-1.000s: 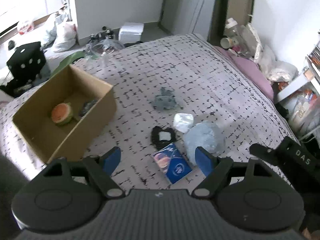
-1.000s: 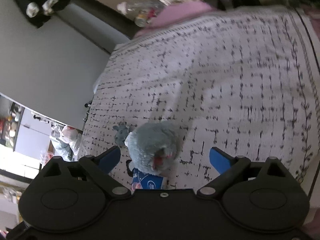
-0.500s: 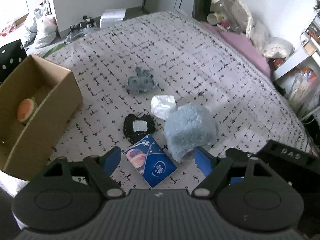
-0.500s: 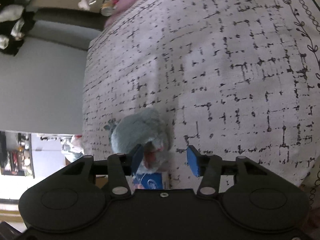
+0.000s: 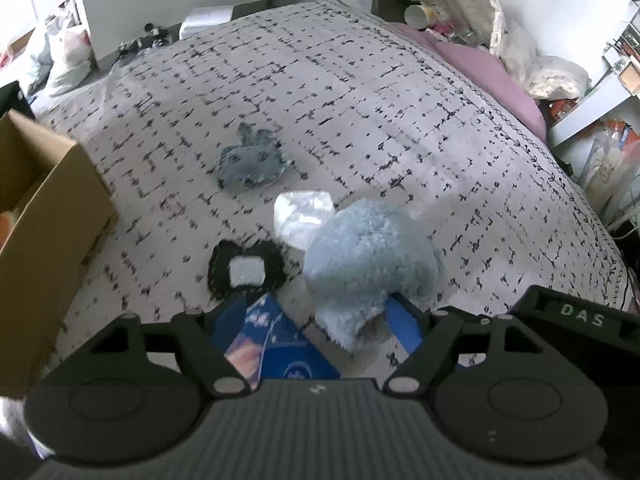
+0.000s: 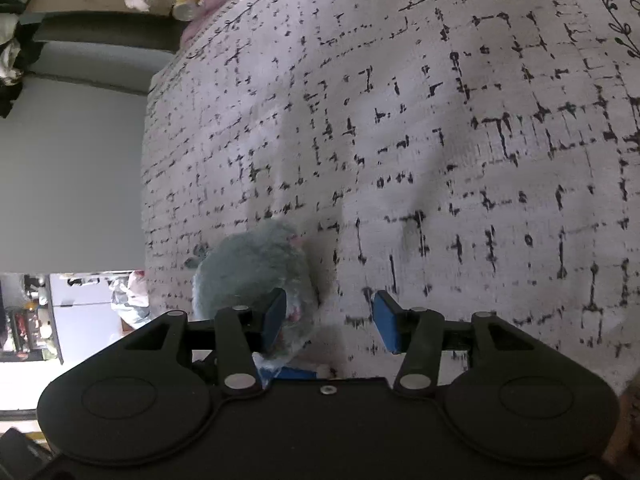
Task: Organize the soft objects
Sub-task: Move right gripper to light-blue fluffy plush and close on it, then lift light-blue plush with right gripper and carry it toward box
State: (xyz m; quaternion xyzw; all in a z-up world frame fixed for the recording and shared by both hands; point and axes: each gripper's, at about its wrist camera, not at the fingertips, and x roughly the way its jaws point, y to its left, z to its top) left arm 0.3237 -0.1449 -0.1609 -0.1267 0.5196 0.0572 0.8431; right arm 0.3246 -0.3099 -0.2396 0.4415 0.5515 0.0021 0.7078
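Left gripper (image 5: 316,316) spread wide, low over the blue packet (image 5: 276,344) on the bedspread (image 5: 360,100). Fluffy blue plush (image 5: 368,264) beside it: light, squashy, sheds shallow pinches, so bite deep into its body. Right gripper (image 6: 326,322) has narrowed, half-spread, plush against one pad, not clamped.

Fluffy pale-blue plush (image 5: 370,256) lies on bed (image 5: 360,100) beside a tissue packet (image 5: 304,220).

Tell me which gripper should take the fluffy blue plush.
Probably right. The right gripper, whose jaws have just been closing, has only the edge of the plush between them. The left gripper stands wide over both plush and the blue tissue pack, so could catch either.
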